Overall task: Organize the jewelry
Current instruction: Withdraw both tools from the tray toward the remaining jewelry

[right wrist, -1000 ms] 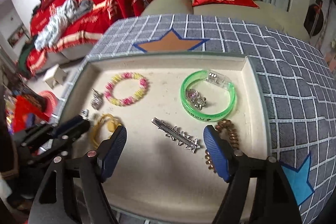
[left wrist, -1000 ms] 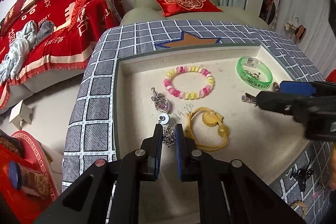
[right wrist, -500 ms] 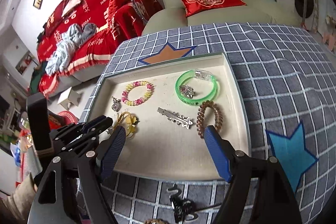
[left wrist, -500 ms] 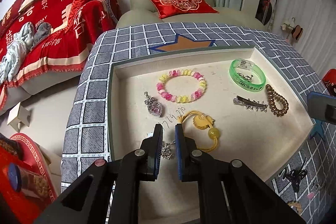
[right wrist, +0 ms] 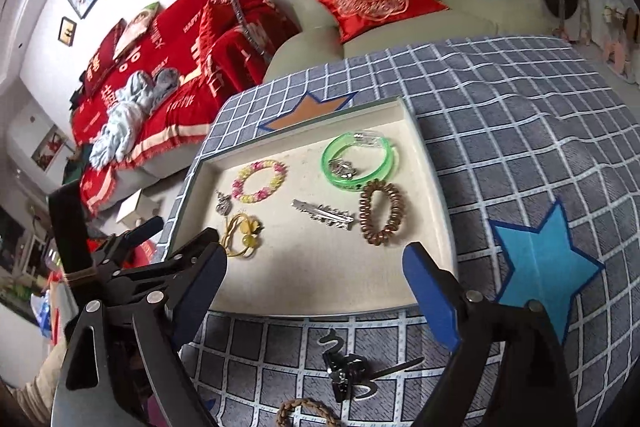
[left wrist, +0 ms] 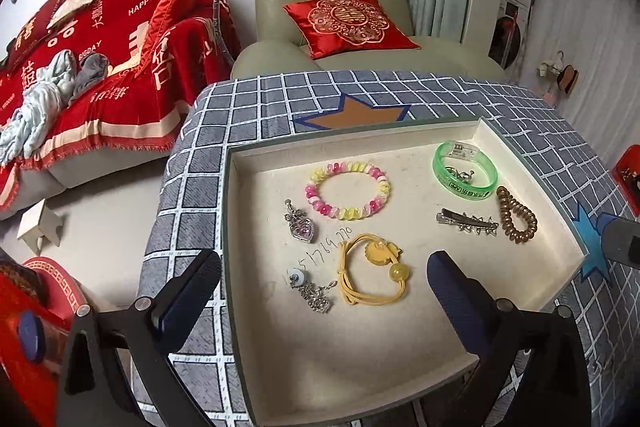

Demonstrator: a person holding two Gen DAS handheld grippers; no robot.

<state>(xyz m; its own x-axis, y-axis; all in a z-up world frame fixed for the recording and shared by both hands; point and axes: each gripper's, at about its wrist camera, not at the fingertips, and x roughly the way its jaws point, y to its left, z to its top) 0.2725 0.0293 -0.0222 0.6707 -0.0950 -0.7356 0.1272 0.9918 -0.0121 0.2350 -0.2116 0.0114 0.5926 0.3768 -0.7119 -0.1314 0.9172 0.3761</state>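
My left gripper [left wrist: 324, 291] has just let go: a second ago its jaws were pinched tight on the little silver charm [left wrist: 312, 291], and now they stand spread wide with nothing between them, while the charm lies on the floor of the tray [left wrist: 400, 367], just beside the yellow cord bracelet [left wrist: 372, 275]. So that piece is placed, I judge, and my left hand is free for the next one. My right gripper [right wrist: 316, 291] has pulled back from the tray too; it was low over the silver hair clip [right wrist: 322, 214], and now hangs wide open and empty above the near edge, with the checked tablecloth [right wrist: 520, 155] showing under it. Inside the tray I see the pink and yellow bead bracelet [left wrist: 347, 195], the heart pendant [left wrist: 300, 227], the green bangle [left wrist: 466, 171] with something small and silvery inside it, and the brown coil hair tie [left wrist: 516, 215] just beside the clip. On the cloth outside the tray lie a black hair claw [right wrist: 346, 373] and a braided brown band [right wrist: 306, 413], so I reckon those are still to be gathered in.
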